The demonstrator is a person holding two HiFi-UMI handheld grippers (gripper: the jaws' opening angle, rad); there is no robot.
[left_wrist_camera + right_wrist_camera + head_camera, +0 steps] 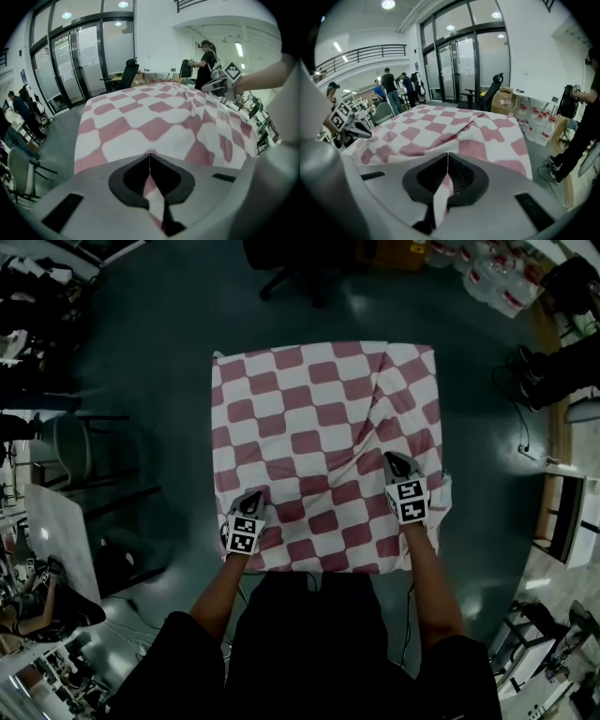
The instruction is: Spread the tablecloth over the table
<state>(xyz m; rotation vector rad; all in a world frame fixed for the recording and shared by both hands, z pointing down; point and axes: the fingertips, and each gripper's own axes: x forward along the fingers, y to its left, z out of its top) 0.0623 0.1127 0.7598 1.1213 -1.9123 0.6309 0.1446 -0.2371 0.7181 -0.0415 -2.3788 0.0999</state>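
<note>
A red-and-white checked tablecloth (319, 427) lies over the square table, with a long crease running down its right part. My left gripper (251, 502) sits at the near left of the cloth, shut on a pinch of fabric (152, 187) that shows between its jaws. At the near right, my right gripper (398, 465) is shut on another fold of the tablecloth (440, 192). The left gripper view takes in the cloth (154, 117) and the right gripper (218, 84). The right gripper view takes in the cloth (454, 126) and the left gripper (347, 123).
An office chair (291, 263) stands beyond the table's far edge. Water bottles (492, 268) sit at the far right, a shelf unit (562, 512) at the right, chairs and clutter (56, 446) at the left. People stand in the background (393, 89).
</note>
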